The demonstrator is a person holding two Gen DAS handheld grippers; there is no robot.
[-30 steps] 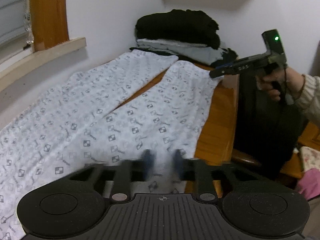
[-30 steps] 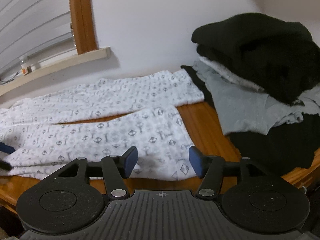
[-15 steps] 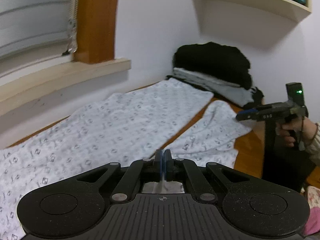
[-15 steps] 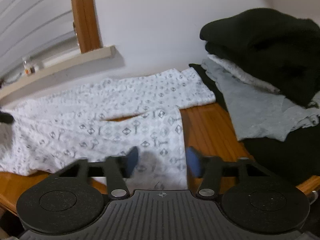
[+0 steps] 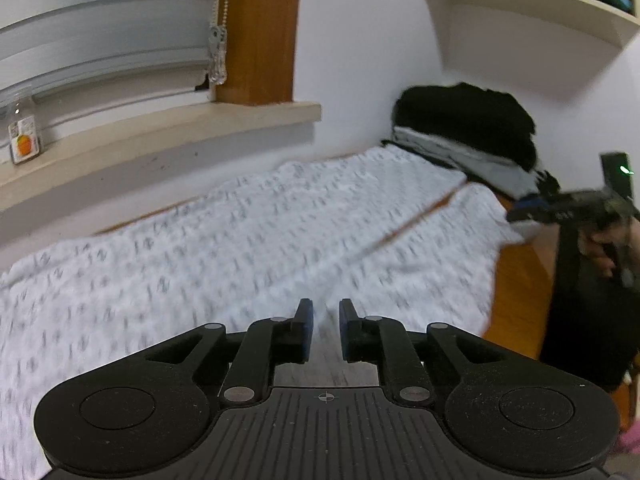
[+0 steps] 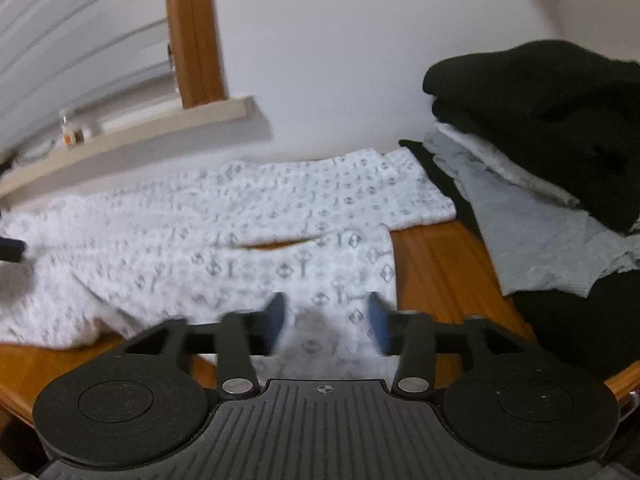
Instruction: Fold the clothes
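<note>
White trousers with a grey print (image 5: 280, 232) lie spread across the wooden table (image 6: 432, 264), the two legs side by side with a thin gap between them. My left gripper (image 5: 324, 328) hovers low over the fabric. Its jaws are opening, with cloth showing in the narrow gap and the pads off it. My right gripper (image 6: 326, 320) sits over the hem end of the near leg (image 6: 344, 272). Its jaws are opening wide and the cloth lies loose between them. A hand holds the right gripper (image 5: 520, 210) at the table's right end. The left gripper's tip (image 6: 10, 248) shows at the far left edge.
A stack of folded clothes (image 6: 540, 120), black on top and grey beneath, fills the table's far right corner by the wall. A window sill (image 5: 160, 128) with a small bottle (image 5: 24, 136) runs behind. A wall shelf (image 5: 520, 0) hangs above. Something dark (image 5: 580, 320) stands beside the table edge.
My left gripper, shut on the near leg's edge, carried it toward the wall, closing the gap between the legs, then parted its jaws. My right gripper's jaws narrowed, then widened again.
</note>
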